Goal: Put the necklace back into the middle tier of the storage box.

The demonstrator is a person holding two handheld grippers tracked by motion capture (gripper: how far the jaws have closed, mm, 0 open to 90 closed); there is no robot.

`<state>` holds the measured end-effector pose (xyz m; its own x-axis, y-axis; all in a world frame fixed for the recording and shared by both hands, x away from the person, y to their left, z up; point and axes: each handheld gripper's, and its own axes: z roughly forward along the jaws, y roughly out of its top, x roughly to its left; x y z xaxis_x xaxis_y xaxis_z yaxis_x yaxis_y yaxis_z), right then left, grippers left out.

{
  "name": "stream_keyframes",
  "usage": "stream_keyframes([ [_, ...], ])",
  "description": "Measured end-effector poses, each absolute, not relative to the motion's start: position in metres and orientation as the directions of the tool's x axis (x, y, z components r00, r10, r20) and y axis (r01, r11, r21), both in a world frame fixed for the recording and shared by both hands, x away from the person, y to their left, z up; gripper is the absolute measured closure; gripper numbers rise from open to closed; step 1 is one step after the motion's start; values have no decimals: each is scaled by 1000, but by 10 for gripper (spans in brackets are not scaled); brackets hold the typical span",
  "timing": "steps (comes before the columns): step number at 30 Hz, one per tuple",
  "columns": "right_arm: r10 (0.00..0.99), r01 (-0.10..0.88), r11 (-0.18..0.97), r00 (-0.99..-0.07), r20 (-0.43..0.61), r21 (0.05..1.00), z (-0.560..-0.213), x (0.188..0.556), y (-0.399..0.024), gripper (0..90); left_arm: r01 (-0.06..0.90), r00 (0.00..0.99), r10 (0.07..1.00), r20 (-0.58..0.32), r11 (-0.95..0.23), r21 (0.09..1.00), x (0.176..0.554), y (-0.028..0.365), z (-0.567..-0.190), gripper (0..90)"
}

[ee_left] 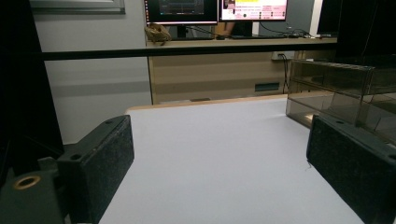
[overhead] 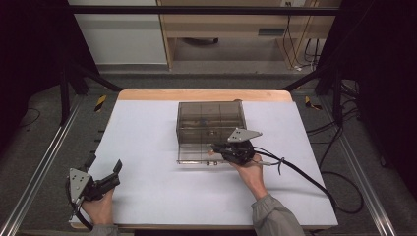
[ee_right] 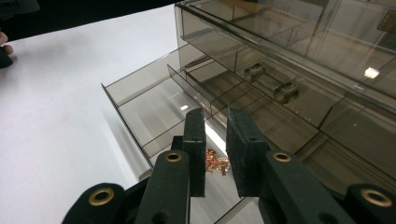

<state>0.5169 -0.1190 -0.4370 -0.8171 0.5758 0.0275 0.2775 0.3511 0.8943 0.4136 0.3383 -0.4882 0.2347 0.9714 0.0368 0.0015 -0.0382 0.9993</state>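
Hovering over the pulled-out drawer [ee_right: 154,107], right hand-held gripper [ee_right: 215,135] has jaws narrowly apart, empty, above 1 heap of copper bits [ee_right: 215,164]. 1 smoky plastic drawer box [overhead: 210,119] sits mid-tabletop [overhead: 147,162], long axis left-right, drawer facing the person. Left hand-held gripper [overhead: 110,178] rests wide open near the tabletop's left corner.

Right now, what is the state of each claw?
Left claw: open, holding nothing.
Right claw: slightly open over the drawer, holding nothing.

Copper bits [ee_right: 215,164] in open smoky drawer [ee_right: 154,100]
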Motion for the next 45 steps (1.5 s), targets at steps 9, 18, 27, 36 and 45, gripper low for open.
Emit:
stream_keyframes([
  [9,573,258,340,-819,18,905,-427,512,-124,646,1,235,971,37,-39,999,414,338,-488,74],
  [18,593,229,336,-805,-17,914,-415,504,-130,419,1,235,971,38,-40,999,414,338,-488,74],
  [27,621,225,321,-783,-26,920,-403,498,-145,208,1,235,971,39,-41,999,414,338,-488,74],
  [36,656,200,319,-752,-63,926,-395,490,-161,85,0,235,971,41,-42,999,413,338,-488,74],
  [45,705,189,271,-706,-62,944,-390,483,-188,68,1,235,971,41,-42,999,414,338,-488,74],
])
